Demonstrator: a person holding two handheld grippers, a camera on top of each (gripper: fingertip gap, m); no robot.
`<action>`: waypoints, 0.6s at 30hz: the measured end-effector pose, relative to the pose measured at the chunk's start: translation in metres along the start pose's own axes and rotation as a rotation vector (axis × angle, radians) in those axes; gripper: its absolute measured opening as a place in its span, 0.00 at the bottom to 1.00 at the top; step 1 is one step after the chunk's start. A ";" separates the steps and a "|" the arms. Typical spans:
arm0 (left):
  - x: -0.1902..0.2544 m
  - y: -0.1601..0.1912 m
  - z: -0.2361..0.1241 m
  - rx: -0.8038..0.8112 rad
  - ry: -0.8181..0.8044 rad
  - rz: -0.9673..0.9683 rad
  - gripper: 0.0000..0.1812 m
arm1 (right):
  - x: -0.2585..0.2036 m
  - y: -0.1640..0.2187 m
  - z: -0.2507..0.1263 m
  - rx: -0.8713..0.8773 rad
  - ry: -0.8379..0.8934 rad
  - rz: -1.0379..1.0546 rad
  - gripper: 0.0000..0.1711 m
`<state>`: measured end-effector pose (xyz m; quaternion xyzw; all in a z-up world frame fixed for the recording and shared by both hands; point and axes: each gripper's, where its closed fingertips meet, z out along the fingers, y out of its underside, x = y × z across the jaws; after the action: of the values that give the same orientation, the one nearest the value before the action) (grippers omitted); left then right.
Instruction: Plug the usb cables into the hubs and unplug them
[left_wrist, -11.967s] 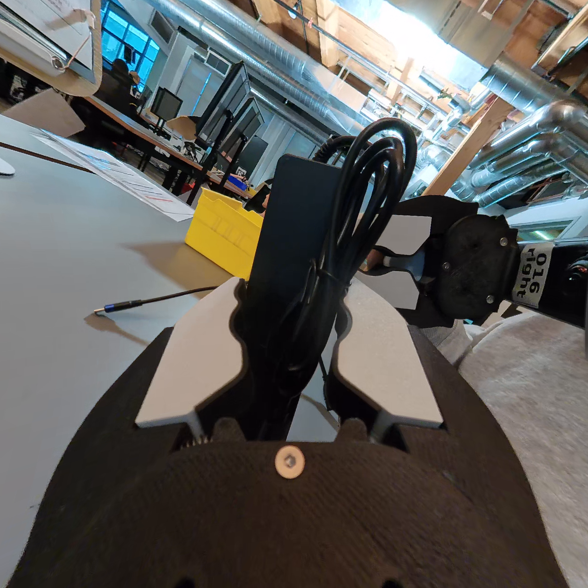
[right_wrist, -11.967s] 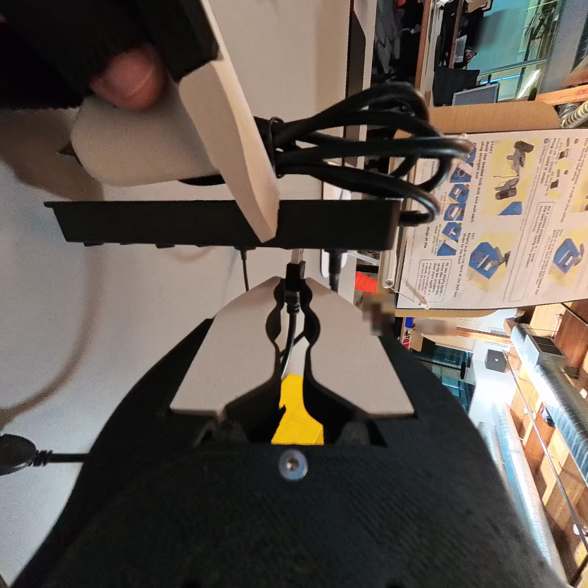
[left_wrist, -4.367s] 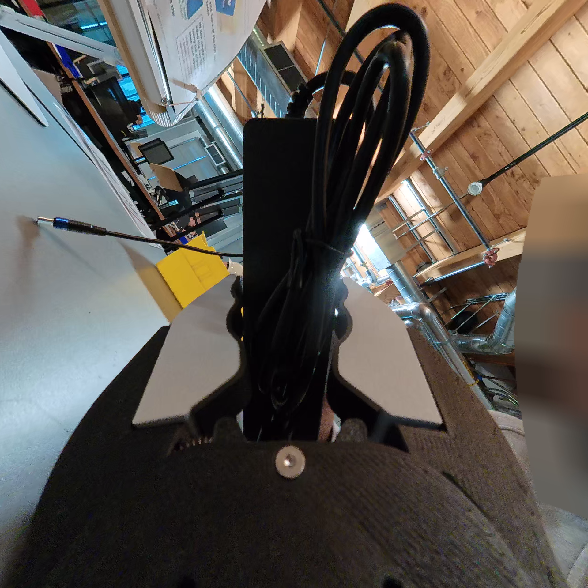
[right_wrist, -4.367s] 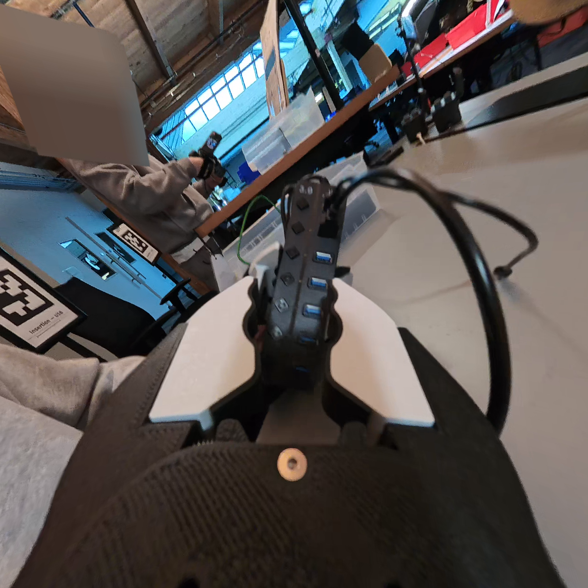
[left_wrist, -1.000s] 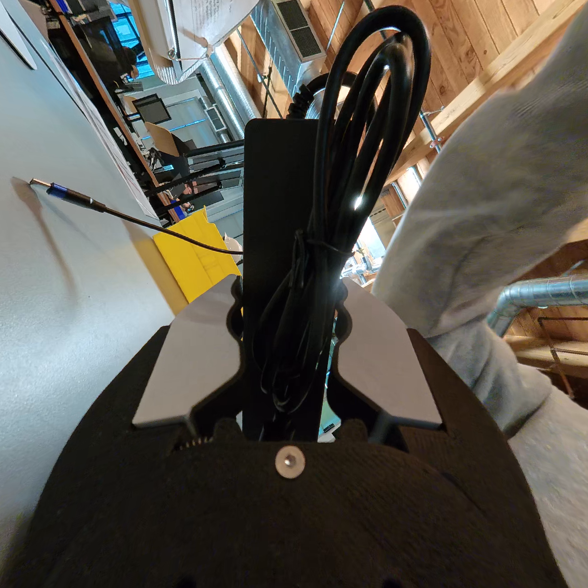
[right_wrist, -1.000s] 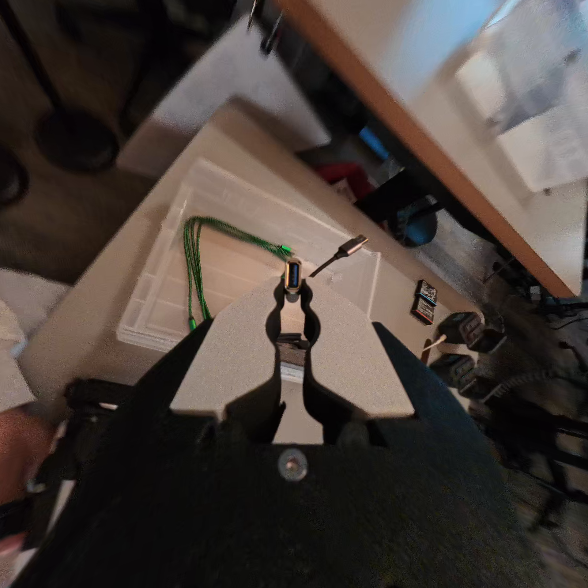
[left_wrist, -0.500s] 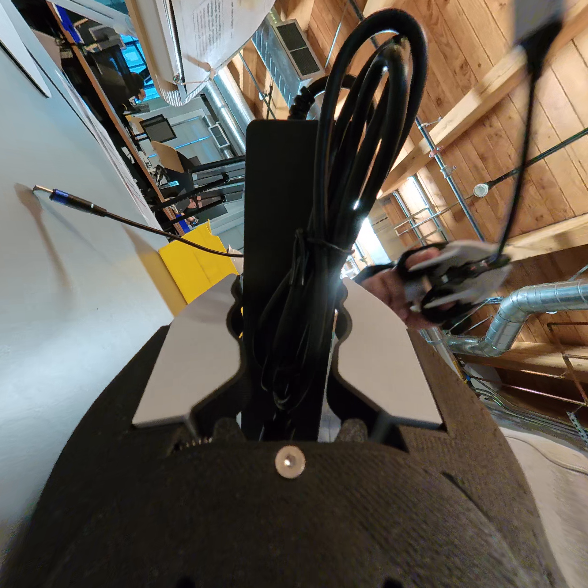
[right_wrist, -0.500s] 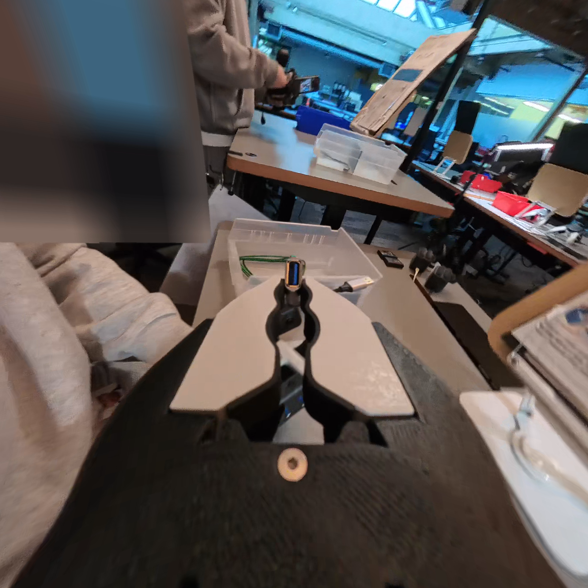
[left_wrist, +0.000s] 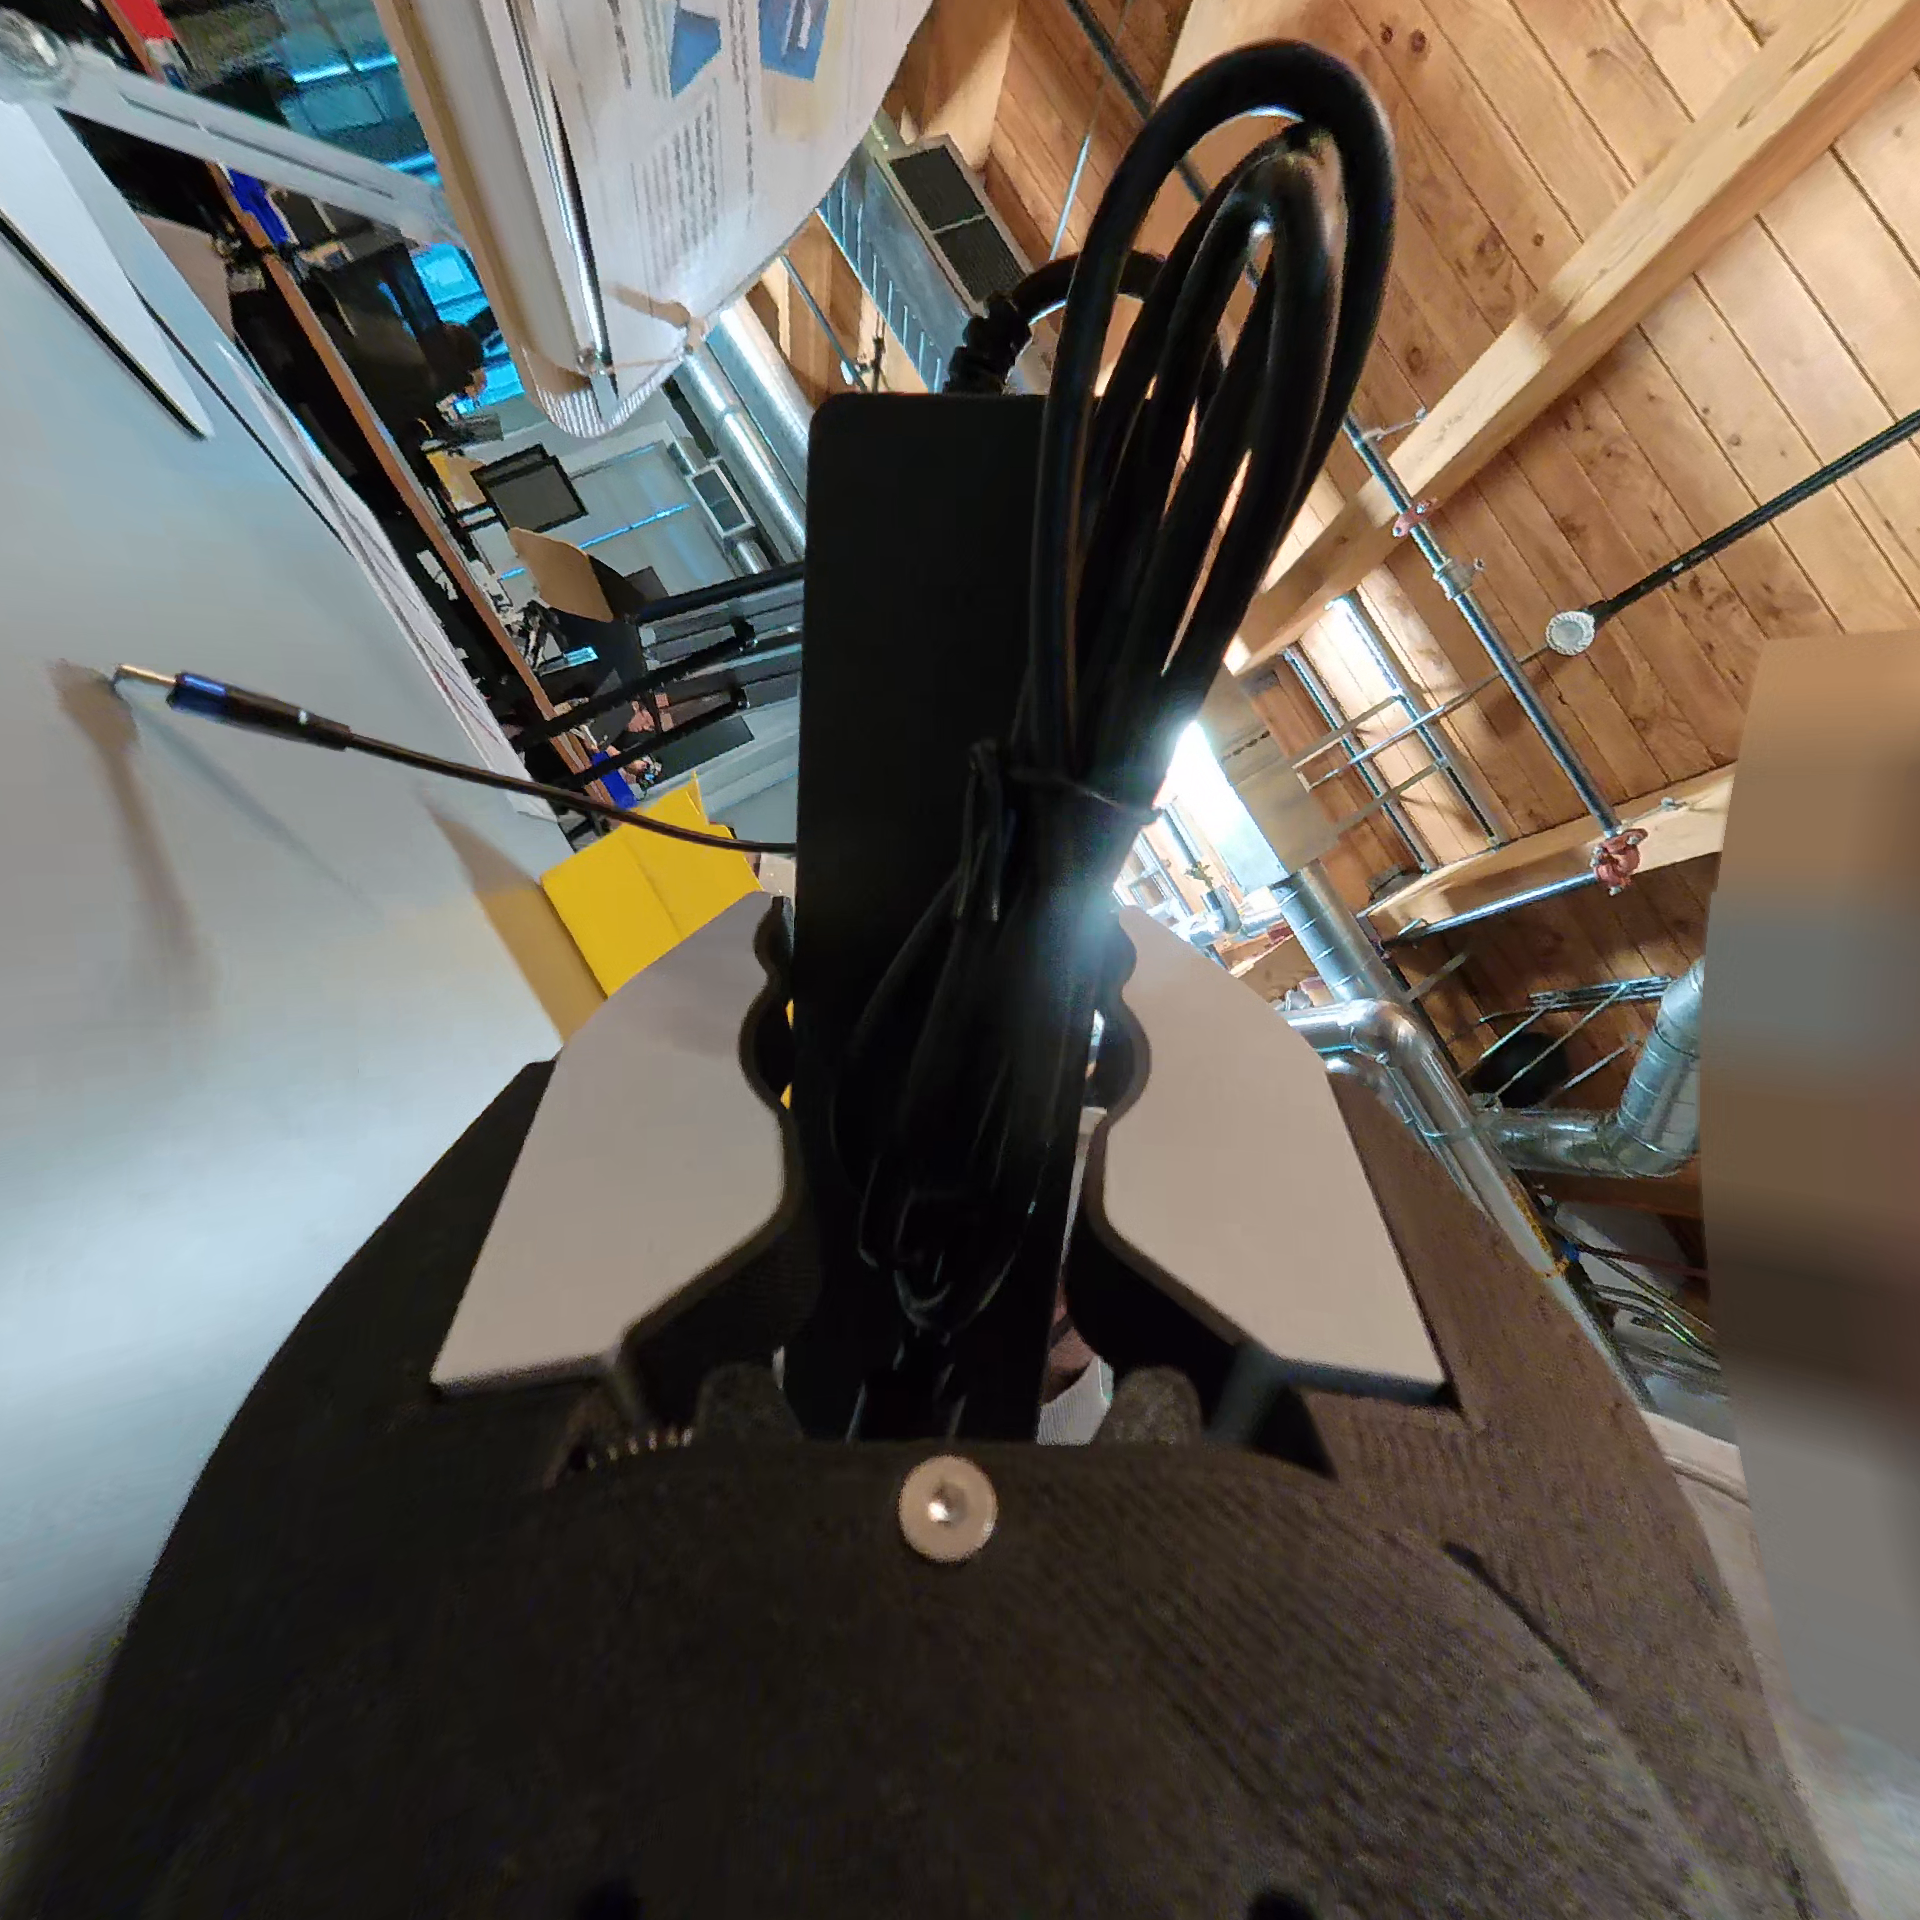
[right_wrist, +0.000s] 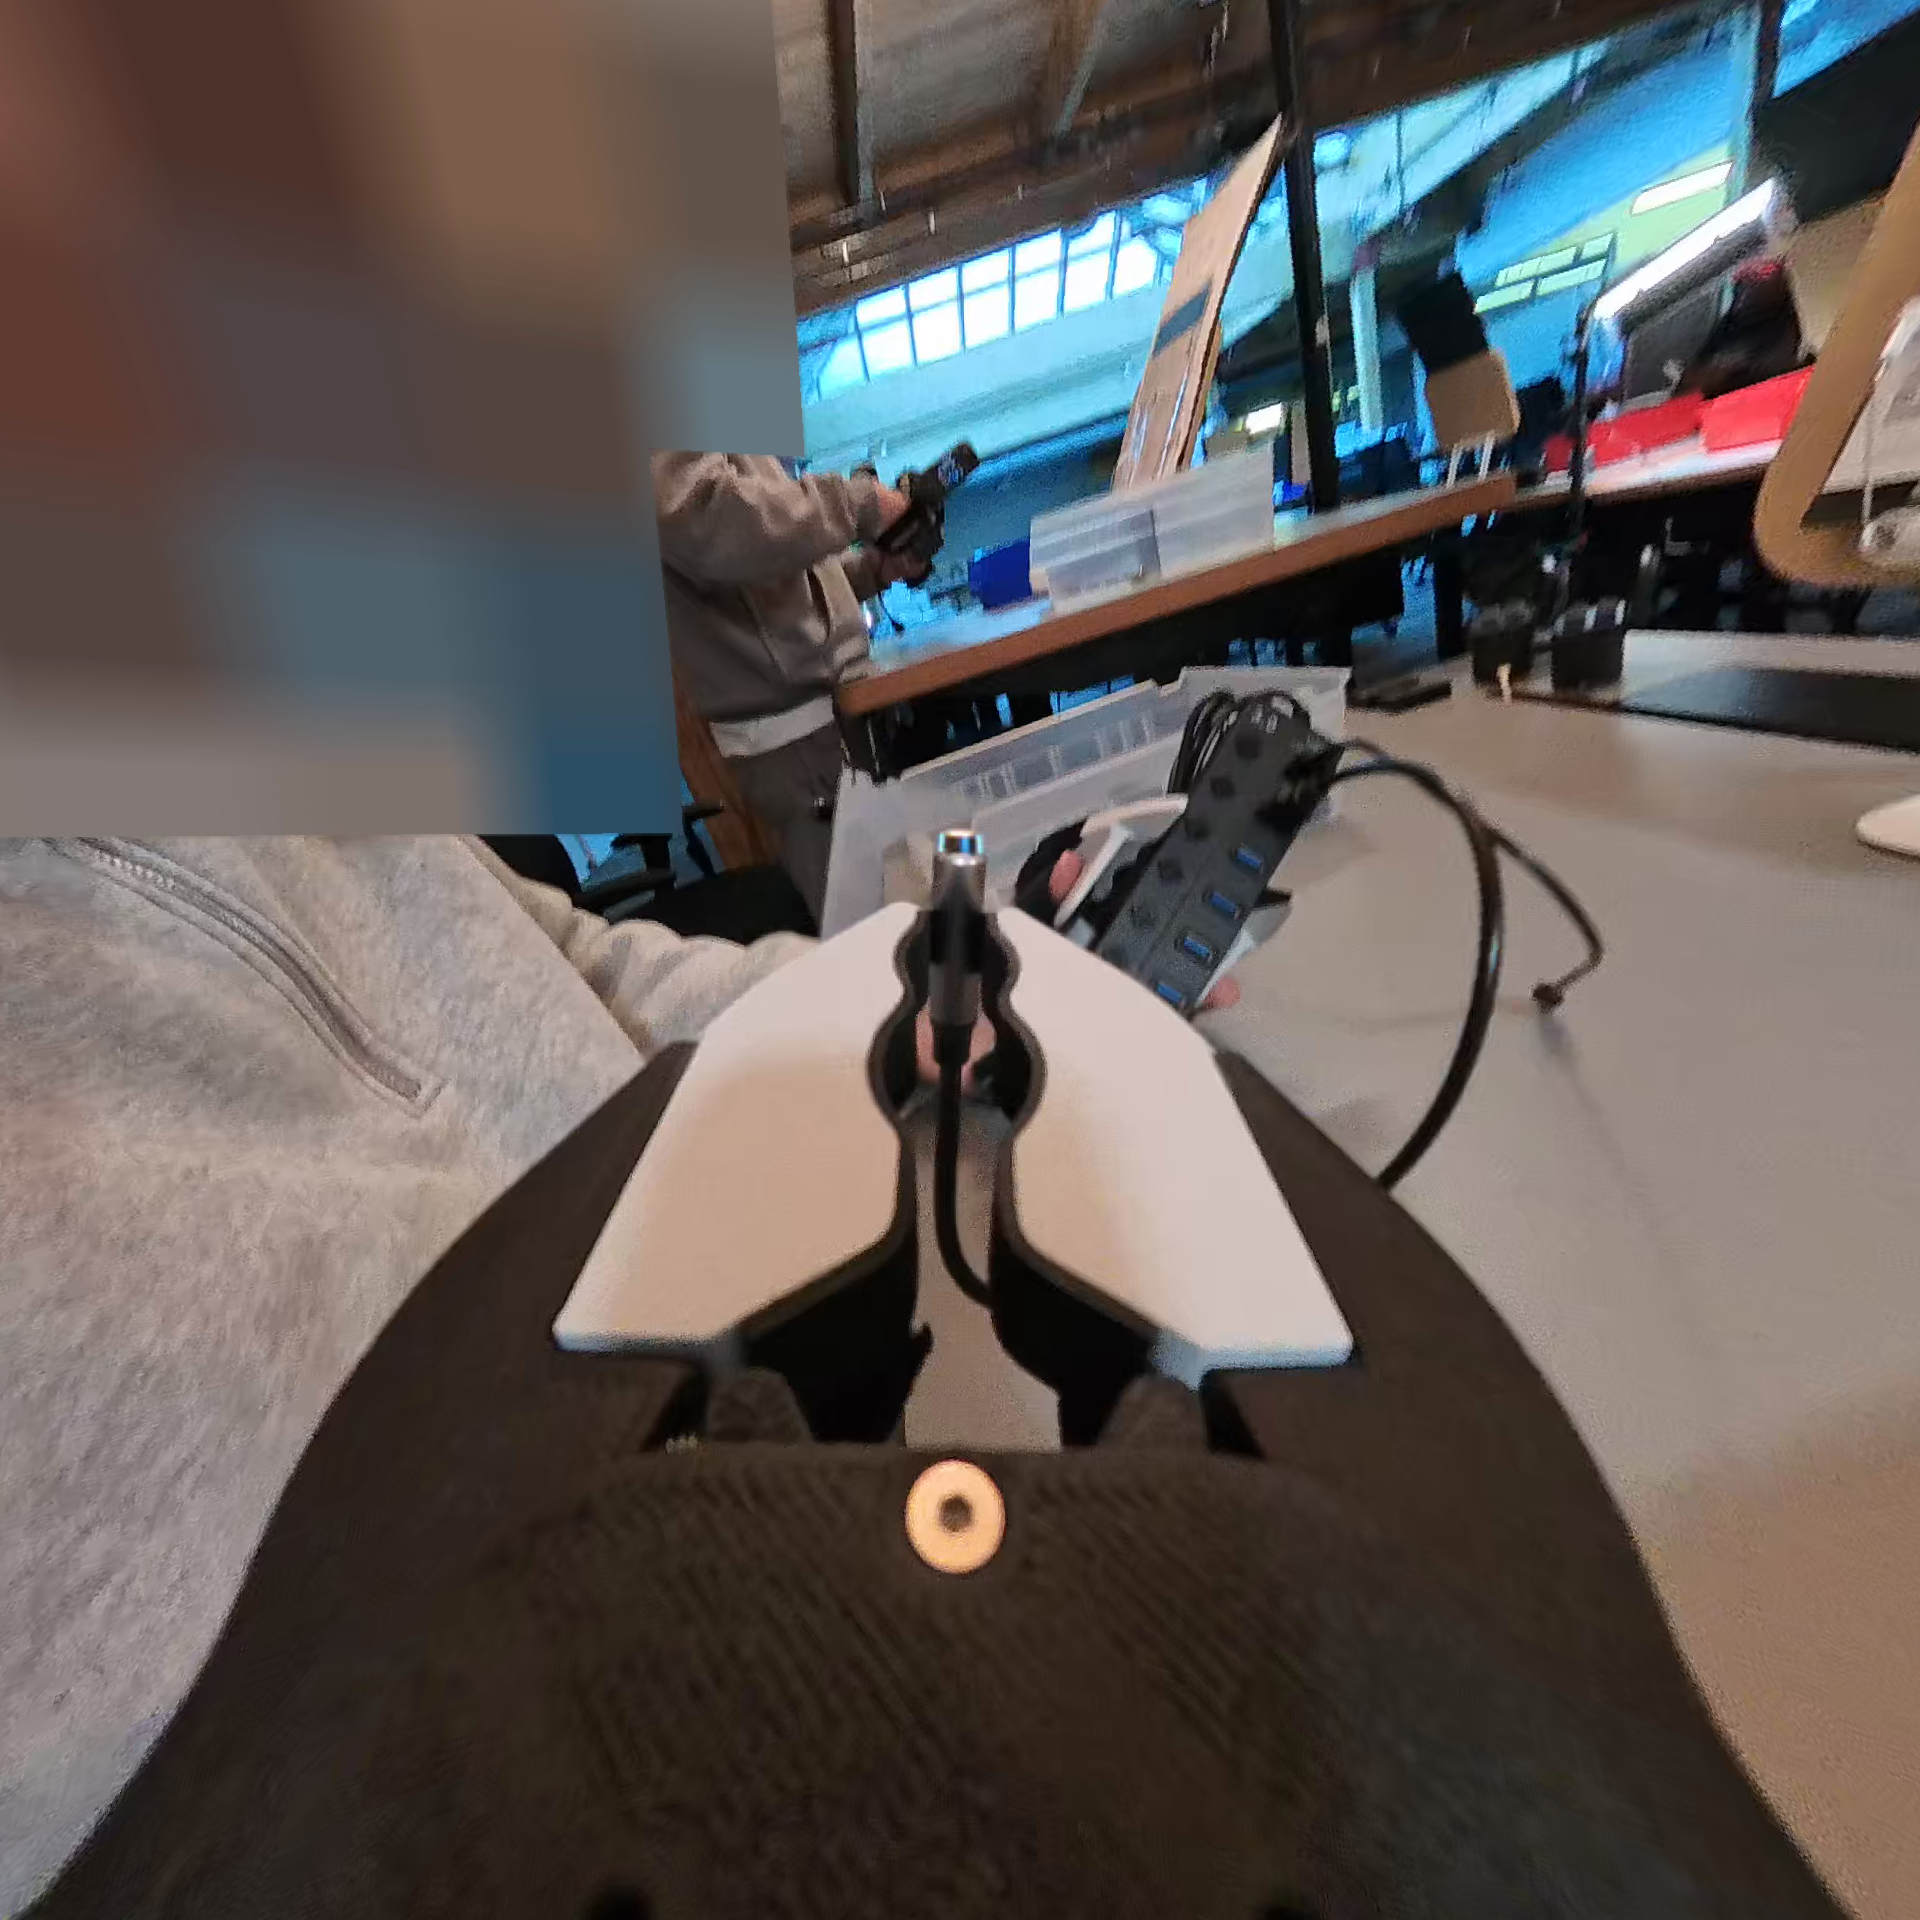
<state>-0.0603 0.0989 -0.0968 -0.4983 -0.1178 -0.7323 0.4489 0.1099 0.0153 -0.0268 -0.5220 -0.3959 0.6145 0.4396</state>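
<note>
My left gripper is shut on a long black USB hub and holds it above the grey table. A tied bundle of thick black cable lies along the hub. A thin black cable with a blue-collared plug runs out from the hub over the table. My right gripper is shut on a grey metal USB plug; its thin cable trails back between the fingers. In the right wrist view the hub shows its blue ports, ahead and to the right of the plug, apart from it.
A yellow bin sits on the table beyond the hub. A clear plastic box stands behind the hub. A black cable loops over the table at right. A grey sleeve fills the left. A person stands in the background.
My right gripper has swung up from facing a clear box near the floor to facing the table and the hub, still holding the plug. The hub stays gripped in my left gripper.
</note>
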 end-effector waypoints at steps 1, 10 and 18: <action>-0.001 -0.002 0.001 0.004 -0.003 0.000 0.31 | 0.002 0.008 0.001 -0.039 0.004 0.010 0.05; -0.014 -0.019 0.005 0.046 -0.039 -0.011 0.31 | 0.029 0.065 -0.012 -0.306 0.156 0.119 0.05; -0.015 -0.024 0.005 0.058 -0.044 -0.007 0.31 | 0.090 0.095 -0.046 -0.481 0.603 0.140 0.27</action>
<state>-0.0737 0.1239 -0.1006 -0.5006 -0.1506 -0.7191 0.4579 0.1371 0.0741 -0.1495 -0.7929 -0.3450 0.3518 0.3583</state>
